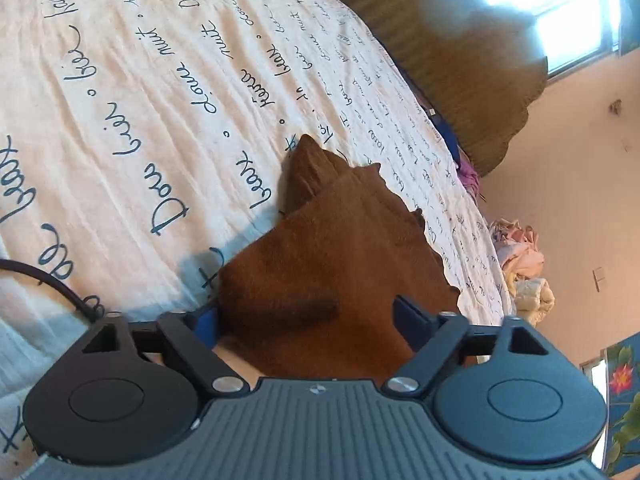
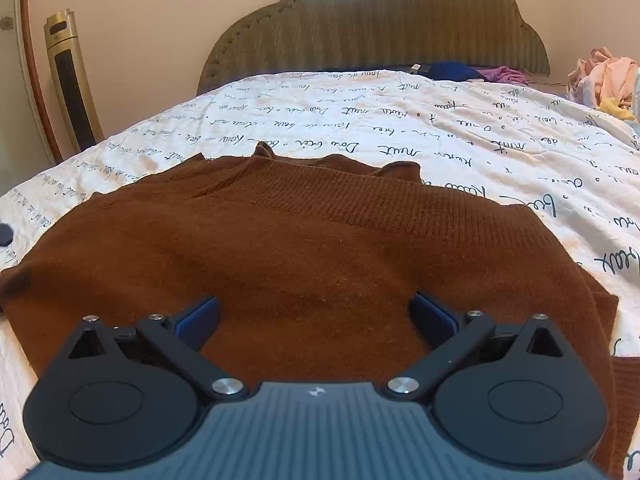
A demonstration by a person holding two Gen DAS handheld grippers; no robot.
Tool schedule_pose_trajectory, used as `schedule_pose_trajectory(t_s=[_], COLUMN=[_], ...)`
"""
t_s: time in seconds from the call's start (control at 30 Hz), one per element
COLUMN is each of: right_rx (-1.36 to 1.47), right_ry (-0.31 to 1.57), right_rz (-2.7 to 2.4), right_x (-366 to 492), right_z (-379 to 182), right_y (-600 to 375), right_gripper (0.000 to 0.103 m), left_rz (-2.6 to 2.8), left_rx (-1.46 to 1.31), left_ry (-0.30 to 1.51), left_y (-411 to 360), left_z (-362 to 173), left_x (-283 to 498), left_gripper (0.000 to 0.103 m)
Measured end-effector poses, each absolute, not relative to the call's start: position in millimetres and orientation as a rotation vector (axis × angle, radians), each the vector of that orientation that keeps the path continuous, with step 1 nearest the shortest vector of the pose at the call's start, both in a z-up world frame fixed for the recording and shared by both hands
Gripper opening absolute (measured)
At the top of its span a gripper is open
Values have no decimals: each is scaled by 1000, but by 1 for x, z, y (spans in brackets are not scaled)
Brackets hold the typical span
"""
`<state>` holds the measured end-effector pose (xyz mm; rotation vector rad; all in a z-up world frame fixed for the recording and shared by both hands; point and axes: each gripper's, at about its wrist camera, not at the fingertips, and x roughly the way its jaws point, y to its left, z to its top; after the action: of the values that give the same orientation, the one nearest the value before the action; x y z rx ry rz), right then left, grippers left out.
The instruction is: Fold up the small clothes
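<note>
A brown knitted sweater lies spread flat on the white bedspread with blue script. My right gripper is open, its blue pads wide apart just over the sweater's near edge, holding nothing. In the left wrist view the same sweater shows edge-on, with a part of it rising between the fingers. My left gripper is open, its blue pads on either side of the brown fabric, not pinching it.
A padded olive headboard stands at the far end of the bed. Blue and purple clothes lie by it, and a pile of pale clothes at the right. A gold tower fan stands at the left. A black cable lies on the bedspread.
</note>
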<state>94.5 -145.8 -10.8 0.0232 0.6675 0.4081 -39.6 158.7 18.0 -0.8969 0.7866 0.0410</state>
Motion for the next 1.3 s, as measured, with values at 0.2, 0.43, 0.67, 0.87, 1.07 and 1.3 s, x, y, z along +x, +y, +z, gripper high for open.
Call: schedule_pose_trajectory(t_s=[0.2, 0.43, 0.67, 0.87, 1.07, 1.3], right_rx=[32, 140, 398, 119, -100, 87], right_ry=[659, 782, 1028, 1141, 1135, 996], right_rz=[409, 408, 804, 853, 788, 813], right_x=[94, 109, 155, 180, 192, 187], right_z=[-11, 16, 64, 70, 51, 75], right_y=[-150, -151, -90, 13, 32, -80], right_gripper=[103, 103, 103, 102, 19, 18], left_rz=[111, 100, 50, -16, -56, -243], left_rx=[-838, -439, -37, 38, 87, 115], left_ry=[822, 684, 601, 583, 590, 520], left_y=[147, 101, 31, 13, 5, -63], left_z=[14, 52, 46, 41, 38, 63], left_x=[-26, -39, -49, -53, -51, -51], left_gripper=[10, 9, 9, 9, 9, 9])
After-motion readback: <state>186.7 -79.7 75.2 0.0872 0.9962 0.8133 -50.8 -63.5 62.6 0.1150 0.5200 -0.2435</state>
